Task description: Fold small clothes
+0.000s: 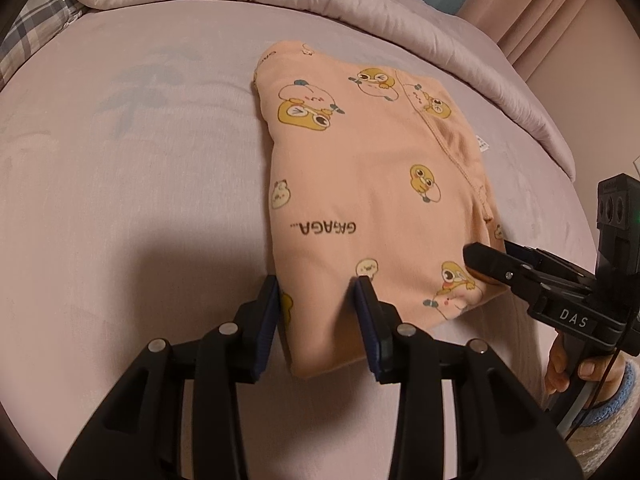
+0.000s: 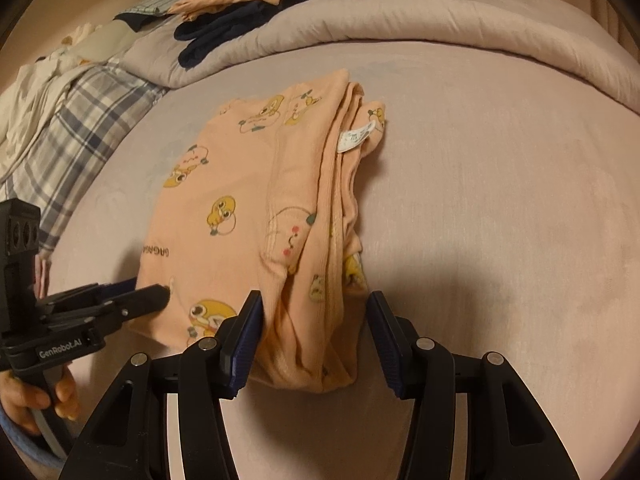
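While a folded peach garment [image 1: 372, 184] lies on the bed [image 1: 140, 168], the left gripper [image 1: 318, 320] and right gripper [image 2: 314, 336] straddle its near corners, part open, gripping nothing. Closing together on every layer should keep the fold square.

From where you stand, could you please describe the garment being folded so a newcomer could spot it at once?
On the pale lilac bed sheet, in front of the rolled quilt, lies a folded peach garment. Unlike the dark navy clothes piled on the quilt, it carries yellow cartoon ducks and a white care label.
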### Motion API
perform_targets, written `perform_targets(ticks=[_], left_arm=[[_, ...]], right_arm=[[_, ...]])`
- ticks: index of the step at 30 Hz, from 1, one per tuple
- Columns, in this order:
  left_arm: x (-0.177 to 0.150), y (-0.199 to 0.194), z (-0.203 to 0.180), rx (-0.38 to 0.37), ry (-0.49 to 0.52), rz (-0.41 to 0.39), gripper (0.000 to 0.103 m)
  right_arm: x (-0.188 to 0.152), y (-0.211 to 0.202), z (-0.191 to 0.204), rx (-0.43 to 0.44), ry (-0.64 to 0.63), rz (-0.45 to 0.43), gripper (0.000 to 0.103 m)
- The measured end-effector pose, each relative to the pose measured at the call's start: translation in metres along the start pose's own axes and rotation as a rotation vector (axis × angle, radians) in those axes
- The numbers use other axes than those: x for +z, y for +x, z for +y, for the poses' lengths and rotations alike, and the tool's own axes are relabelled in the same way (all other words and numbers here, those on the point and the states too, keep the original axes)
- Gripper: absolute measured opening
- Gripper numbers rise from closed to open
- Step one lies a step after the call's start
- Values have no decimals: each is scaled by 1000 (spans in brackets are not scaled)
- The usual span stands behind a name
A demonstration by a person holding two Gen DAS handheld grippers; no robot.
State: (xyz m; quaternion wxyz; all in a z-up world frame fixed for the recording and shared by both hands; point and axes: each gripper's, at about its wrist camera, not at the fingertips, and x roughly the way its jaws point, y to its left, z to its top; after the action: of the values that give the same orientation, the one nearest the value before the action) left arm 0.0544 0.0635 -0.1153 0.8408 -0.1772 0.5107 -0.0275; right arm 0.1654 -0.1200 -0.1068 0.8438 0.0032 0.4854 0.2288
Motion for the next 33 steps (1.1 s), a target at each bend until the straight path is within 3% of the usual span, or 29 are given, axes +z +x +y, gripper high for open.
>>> perform_targets(ticks=[13,18,20,22,27,33], left_arm=[[-22,-18,-15,-7,4,5,50],[-29,-30,-27,-26,9,-4,61],[-31,-34,-30,-19,8,-6,65],[-32,-37,-32,0,0,-2,73],[-36,-54,-33,32,-41,-35,99],[-39,-84,-39,32,-72,-109,102]], right_arm=[[-13,-23,3,-10,-28,-4,52],[-18,-39,10,-6,-42,-32,53],[-20,-45,13,-6,-48,-44,62],[-22,-52,17,-8,-55,-62,71],[-24,-66,25,-21,-74,-95,77],[-27,-85,34,-13,-82,-136,77]])
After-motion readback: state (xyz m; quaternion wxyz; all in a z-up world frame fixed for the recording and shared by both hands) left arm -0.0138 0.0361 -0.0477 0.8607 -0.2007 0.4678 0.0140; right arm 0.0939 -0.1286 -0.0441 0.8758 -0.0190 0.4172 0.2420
